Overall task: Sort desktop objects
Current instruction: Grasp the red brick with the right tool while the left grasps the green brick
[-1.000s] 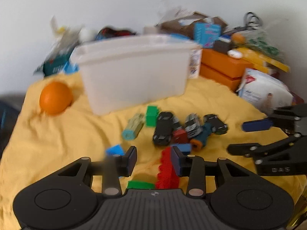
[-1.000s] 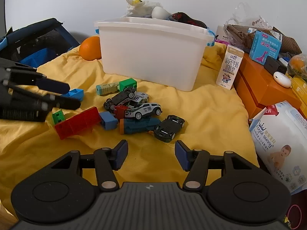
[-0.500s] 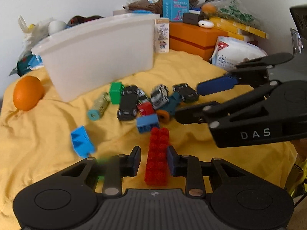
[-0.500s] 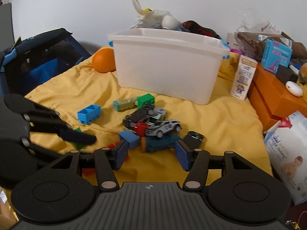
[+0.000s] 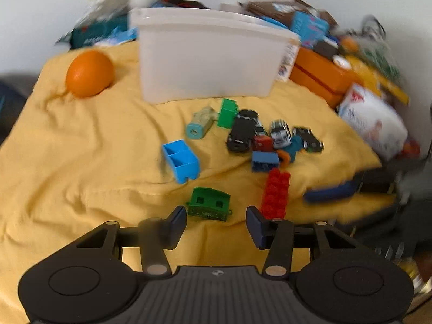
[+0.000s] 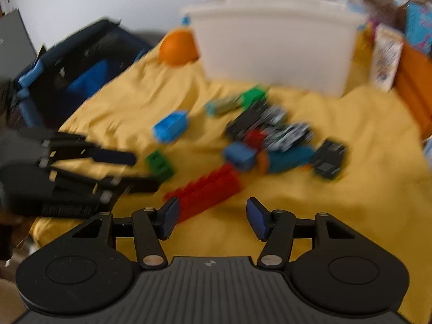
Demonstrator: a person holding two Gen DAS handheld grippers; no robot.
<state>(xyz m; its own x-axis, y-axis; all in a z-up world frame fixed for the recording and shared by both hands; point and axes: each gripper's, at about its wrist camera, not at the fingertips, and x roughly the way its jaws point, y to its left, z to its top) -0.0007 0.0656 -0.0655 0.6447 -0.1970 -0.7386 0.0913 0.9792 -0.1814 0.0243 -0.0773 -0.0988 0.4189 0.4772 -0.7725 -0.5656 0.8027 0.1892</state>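
Yellow cloth (image 5: 81,162) is covering the whole work surface, wrinkled. White plastic bin (image 5: 210,62) is sitting at the far centre, with the toy pile lying in front of it on the near side. An orange (image 5: 89,73) is resting far left beside the bin, well apart from the toys.

Left gripper (image 5: 216,222) is now hovering with jaws spread wide and nothing between them. Half a second ago the jaws were narrowed around the long red brick (image 5: 276,190); now that brick is lying flat on the cloth just off the gripper's right finger, near right, not held. So the grab looks dropped or abandoned, and the brick is not getting sorted yet. Dark green block (image 5: 209,203) is sitting right ahead of the open jaws, likely the next pick.

Right gripper (image 6: 212,220) is also hanging open and empty, near the red brick's near end; both views are motion-blurred, so both hands are moving.

Light blue hollow brick (image 5: 182,160) is lying left of centre. Toy cars (image 5: 243,132) are bunched in a cluster at centre right, touching a small blue brick (image 5: 264,160). Green brick (image 5: 228,113) and a teal cylinder toy (image 5: 201,125) are lying just beside each other nearest the bin.

Nothing visibly in the bin; its inside is hidden.
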